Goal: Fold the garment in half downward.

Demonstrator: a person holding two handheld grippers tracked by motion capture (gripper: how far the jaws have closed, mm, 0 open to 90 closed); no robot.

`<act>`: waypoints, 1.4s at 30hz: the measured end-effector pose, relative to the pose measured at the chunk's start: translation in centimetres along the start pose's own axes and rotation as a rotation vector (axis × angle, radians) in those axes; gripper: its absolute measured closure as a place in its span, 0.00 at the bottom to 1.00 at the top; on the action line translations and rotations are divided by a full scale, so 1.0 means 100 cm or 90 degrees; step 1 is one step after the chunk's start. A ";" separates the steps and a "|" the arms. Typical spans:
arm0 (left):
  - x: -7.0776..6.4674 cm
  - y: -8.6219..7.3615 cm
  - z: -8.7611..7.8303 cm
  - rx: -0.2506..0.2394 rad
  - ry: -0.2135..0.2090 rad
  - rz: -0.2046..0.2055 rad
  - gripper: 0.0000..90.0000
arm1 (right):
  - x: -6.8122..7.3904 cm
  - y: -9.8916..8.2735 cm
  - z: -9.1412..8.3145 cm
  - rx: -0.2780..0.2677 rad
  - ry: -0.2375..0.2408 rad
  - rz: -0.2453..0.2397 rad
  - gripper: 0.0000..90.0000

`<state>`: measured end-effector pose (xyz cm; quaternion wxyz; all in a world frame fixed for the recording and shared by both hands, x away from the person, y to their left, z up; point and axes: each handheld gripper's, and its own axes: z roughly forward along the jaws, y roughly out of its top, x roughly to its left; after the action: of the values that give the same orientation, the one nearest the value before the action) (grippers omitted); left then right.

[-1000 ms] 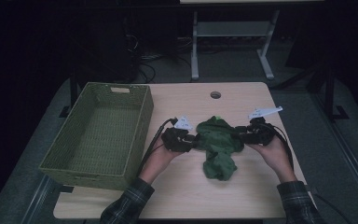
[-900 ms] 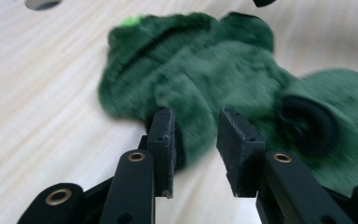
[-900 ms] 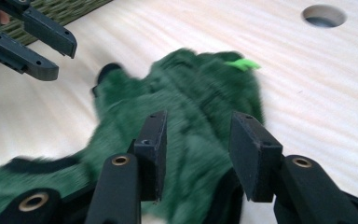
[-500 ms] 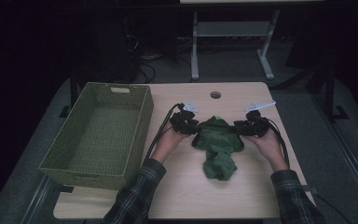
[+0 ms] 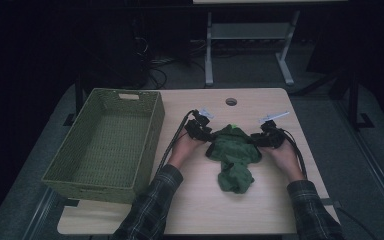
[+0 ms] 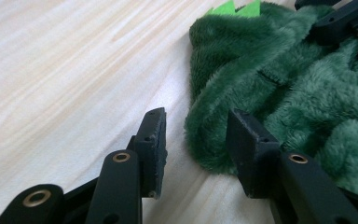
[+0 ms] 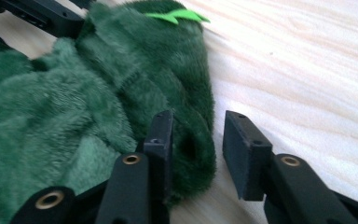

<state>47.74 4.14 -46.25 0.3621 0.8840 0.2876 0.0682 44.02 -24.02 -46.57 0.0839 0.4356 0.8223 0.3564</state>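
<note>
Straddling a crumpled green fleece garment (image 5: 234, 159) near the middle of the pale wooden table (image 5: 195, 210), one gripper at each of its far corners.

The left gripper (image 6: 193, 140) has just been opening and the right gripper (image 7: 193, 140) closing; in each gripper view a fold of pile sits between unclenched jaws, gaps showing at the pads, so neither grasps it yet. To do this well, I would push each pair deeper over the hem before clenching, catching both layers evenly, then lift together. The woven green basket (image 5: 107, 142) waits at the table's left edge. The garment's near end lies bunched, its shape hard to read; the bright green tag (image 7: 177, 16) is partly cut off.
</note>
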 end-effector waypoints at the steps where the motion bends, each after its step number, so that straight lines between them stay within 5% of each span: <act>1: -0.001 0.000 0.001 0.000 0.001 0.000 0.64 | 0.000 0.000 0.001 0.006 -0.002 0.001 0.74; 7: -0.001 -0.002 0.005 0.006 0.001 0.005 0.70 | 0.000 -0.001 0.002 0.010 -0.012 -0.009 0.87; 14: -0.005 -0.001 0.006 0.012 -0.002 0.019 0.96 | 0.001 -0.002 0.002 0.007 -0.020 -0.006 0.97; 24: -0.004 0.000 0.003 0.011 -0.008 0.001 0.98 | 0.005 0.001 0.001 0.024 -0.044 -0.012 0.98; 36: -0.002 0.033 -0.036 -0.078 0.014 0.004 0.98 | -0.001 0.033 -0.035 -0.066 -0.036 0.008 0.98; 42: -0.004 0.046 -0.047 -0.108 0.021 0.012 0.98 | -0.004 0.042 -0.046 -0.082 -0.036 0.010 0.98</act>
<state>47.95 4.10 -39.63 0.4302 0.8516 0.2784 0.1105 44.95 -25.14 -40.56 0.1322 0.4455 0.7918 0.3965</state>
